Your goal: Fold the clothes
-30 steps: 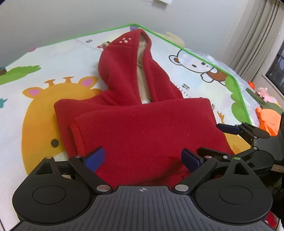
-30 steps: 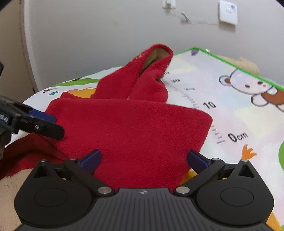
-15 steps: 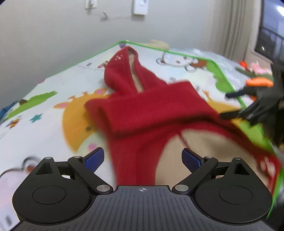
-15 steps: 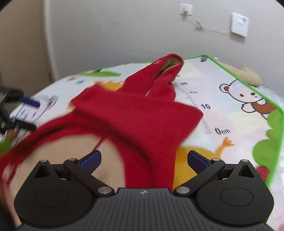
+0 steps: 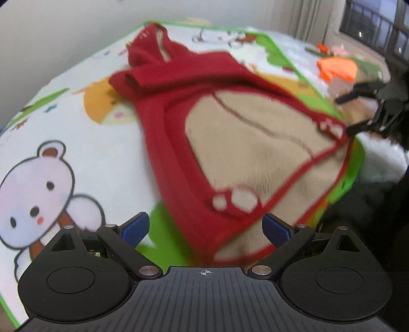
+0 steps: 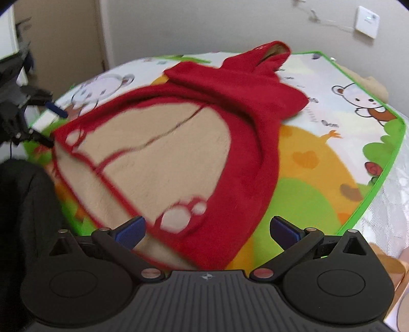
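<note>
A red fleece hooded garment point(image 5: 163, 120) with a beige belly panel point(image 5: 245, 138) lies on the cartoon play mat point(image 5: 51, 143), hood at the far end, sleeves folded across the chest. It also shows in the right wrist view point(image 6: 245, 107). My left gripper point(image 5: 205, 228) is open, jaws wide, low over the garment's near hem. My right gripper point(image 6: 207, 228) is open, low over the hem's other corner. The right gripper shows at the right in the left wrist view point(image 5: 375, 112); the left gripper shows at the left in the right wrist view point(image 6: 33, 115).
The mat's green edge point(image 6: 378, 178) runs close on the right, with white bedding beyond. Orange items point(image 5: 337, 67) lie past the mat. A wall with a switch plate point(image 6: 366, 21) stands behind the hood. A dark shape point(image 6: 28, 204) fills the lower left.
Both grippers have pulled back from the folded sleeves toward the hem end. The beige belly panel, hidden a second ago, is now in full view. Both grippers stayed open.
</note>
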A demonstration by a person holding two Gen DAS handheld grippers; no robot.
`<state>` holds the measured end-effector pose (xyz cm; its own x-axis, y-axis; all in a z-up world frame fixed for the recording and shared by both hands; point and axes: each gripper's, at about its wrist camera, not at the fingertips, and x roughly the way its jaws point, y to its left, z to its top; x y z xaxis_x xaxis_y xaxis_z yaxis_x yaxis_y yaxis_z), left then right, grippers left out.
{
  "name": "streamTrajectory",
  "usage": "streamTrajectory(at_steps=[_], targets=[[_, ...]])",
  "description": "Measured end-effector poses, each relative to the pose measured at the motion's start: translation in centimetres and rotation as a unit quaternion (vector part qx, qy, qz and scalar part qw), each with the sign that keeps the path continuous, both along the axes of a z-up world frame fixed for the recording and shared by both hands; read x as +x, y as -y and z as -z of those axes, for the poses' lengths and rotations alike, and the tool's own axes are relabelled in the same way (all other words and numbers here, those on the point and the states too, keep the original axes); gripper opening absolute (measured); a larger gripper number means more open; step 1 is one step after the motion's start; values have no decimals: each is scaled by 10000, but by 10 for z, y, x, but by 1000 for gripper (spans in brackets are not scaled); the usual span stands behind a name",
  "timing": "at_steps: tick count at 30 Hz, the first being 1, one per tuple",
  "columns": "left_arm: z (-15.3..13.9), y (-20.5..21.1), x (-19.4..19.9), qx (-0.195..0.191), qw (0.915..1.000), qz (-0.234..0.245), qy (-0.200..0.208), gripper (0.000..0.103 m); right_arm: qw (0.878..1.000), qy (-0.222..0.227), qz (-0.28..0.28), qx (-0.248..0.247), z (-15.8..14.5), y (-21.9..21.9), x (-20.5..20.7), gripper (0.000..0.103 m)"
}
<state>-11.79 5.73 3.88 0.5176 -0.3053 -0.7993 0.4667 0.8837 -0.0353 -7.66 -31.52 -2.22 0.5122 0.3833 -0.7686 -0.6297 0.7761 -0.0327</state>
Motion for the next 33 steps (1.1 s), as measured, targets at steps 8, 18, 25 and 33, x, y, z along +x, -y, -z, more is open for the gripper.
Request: streamTrajectory(at_steps=[8, 18, 25, 33], targets=[[11, -16, 14, 834, 9930, -832, 37, 99, 9895, 490, 1014, -909, 6, 15, 8, 103], [-83, -41, 8, 401, 9818, -1308, 1314, 100, 9660, 2192, 1325, -343, -101, 34, -3, 103], [-100, -44, 6, 236, 9819, -1221, 1427, 101, 9687, 2165, 1182, -292, -106, 37, 4, 103], [-87, -53, 75, -19, 9843, -1176, 1319, 102, 9668, 2033, 1527, -243, -91, 28, 91, 103]])
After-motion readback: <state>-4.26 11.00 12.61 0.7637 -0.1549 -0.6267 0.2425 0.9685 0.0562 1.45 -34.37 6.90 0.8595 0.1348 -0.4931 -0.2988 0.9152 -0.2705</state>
